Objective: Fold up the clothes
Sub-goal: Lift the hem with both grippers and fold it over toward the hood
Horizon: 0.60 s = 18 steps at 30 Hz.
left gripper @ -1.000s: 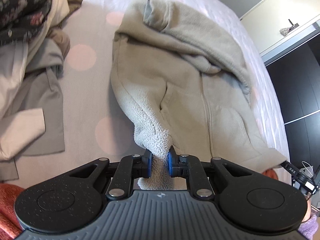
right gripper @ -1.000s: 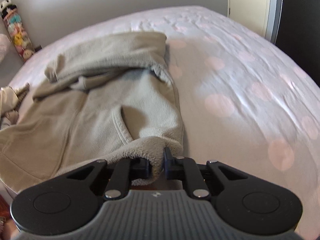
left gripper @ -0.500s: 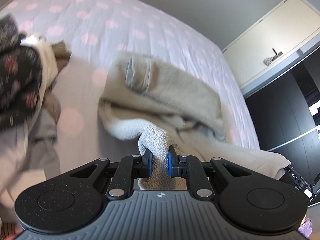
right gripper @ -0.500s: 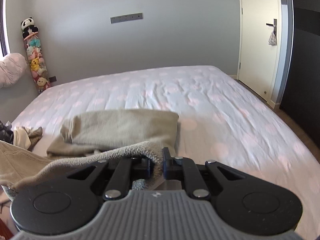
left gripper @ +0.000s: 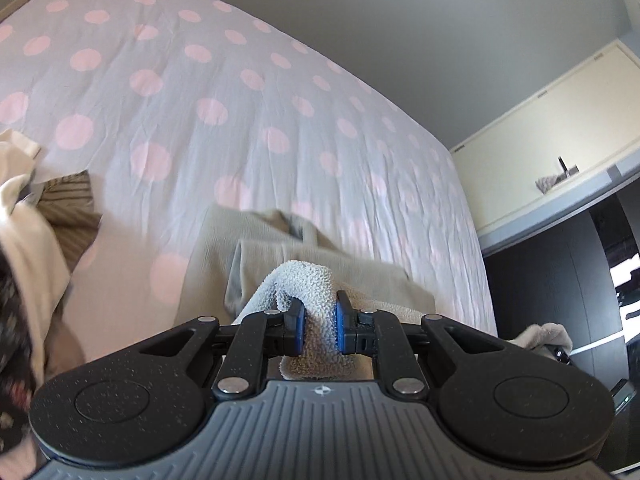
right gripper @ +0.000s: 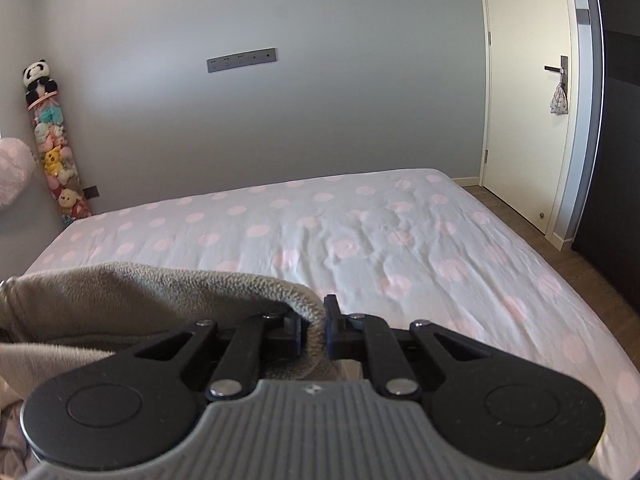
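A beige fleece jacket (left gripper: 280, 256) lies partly on the polka-dot bed (left gripper: 200, 100), its lower hem lifted. My left gripper (left gripper: 318, 328) is shut on one fluffy corner of the hem, which bulges up between the blue pads. In the right wrist view, my right gripper (right gripper: 313, 328) is shut on the other corner of the jacket (right gripper: 120, 300), whose fleece hem arches away to the left and hides the rest of the garment. Both grippers are raised above the bed.
A pile of other clothes (left gripper: 28, 264) sits at the left edge of the bed. The far half of the bed (right gripper: 380, 240) is bare sheet. A cream door (right gripper: 528, 120) and dark wardrobe (right gripper: 620, 160) stand to the right, with a column of plush toys (right gripper: 52, 152) against the left wall.
Both grippers have lifted the jacket's hem off the bed and tilted upward. The garment, earlier spread flat below them, now hangs and bunches under them.
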### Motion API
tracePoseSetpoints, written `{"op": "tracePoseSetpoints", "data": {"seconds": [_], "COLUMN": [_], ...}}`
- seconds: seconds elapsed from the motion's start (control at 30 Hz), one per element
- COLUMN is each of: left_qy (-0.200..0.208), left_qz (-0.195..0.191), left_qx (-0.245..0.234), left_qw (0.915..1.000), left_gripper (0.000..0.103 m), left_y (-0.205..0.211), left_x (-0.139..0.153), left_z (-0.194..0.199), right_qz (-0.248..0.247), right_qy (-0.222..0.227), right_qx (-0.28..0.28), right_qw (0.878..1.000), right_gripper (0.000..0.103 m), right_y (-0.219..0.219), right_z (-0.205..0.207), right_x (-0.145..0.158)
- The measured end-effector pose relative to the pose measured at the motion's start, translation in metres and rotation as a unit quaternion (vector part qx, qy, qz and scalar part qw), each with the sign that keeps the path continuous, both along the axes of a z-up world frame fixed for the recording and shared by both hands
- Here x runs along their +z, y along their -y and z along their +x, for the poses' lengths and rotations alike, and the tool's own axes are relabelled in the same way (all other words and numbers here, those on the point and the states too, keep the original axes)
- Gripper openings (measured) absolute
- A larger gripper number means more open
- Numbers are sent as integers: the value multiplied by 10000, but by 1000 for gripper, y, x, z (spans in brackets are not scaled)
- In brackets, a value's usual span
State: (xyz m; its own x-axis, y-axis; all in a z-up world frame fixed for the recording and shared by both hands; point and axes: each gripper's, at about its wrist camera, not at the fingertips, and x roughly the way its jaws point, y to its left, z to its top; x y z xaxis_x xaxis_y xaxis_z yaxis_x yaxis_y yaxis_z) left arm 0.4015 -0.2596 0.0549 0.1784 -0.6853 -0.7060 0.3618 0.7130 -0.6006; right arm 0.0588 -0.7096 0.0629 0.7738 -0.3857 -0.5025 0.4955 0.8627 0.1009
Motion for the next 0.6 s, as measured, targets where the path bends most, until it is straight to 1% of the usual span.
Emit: {"op": "tracePoseSetpoints", "data": {"seconds": [0.13,0.3,0.37,0.47,0.57,0.6], "left_qy": [-130,-234,-278,-328,-295,-224], "left_qz": [42,209,207,173,132,96], "left_qx": [106,195,238,361,403,430], "left_qw": [9999,9993,9991,9987,9987,9988], "left_gripper": [12,13,13,17,23,27], "left_y": [34,71,79,84,85,83], "left_x": [-29,-73,-87,-97,-94,-90], "left_z": [45,87,98,104,105,103], "right_qz": [53,335,409,561,779,829], "right_qy": [-104,-325,-450,-550,-457,-414], "right_qx": [-114,-262,-308,-390,-415,-435], "right_qw": [9999,9986,9977,9961,9950,9947], "right_gripper": [12,12,12,13,26,41], "right_y": [32,69,78,89,94,95], "right_z": [55,108,123,137,140,139], "right_x": [-21,-64,-81,-99,-105,-105]}}
